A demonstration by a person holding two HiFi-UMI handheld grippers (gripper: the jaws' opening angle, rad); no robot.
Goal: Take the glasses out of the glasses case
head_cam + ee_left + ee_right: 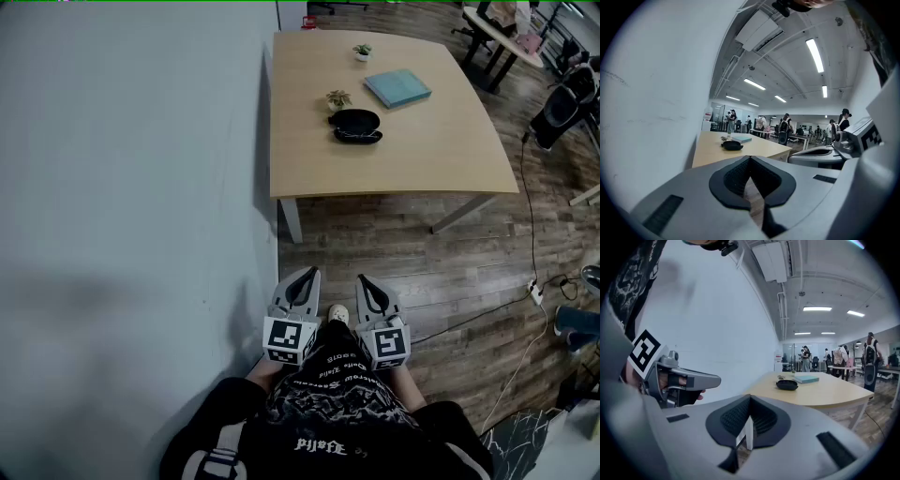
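The black glasses case (356,125) lies crosswise on the wooden table (412,169), well ahead of both claws — nearer the line of the right gripper (368,286). It and the left gripper (304,278) have jaws together, holding nothing.

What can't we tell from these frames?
- Glasses: none seen. The case is too small in the head view, and far off and side-on in both gripper views.
- Case open or shut: too small in every view.
- Book cover print: too small.
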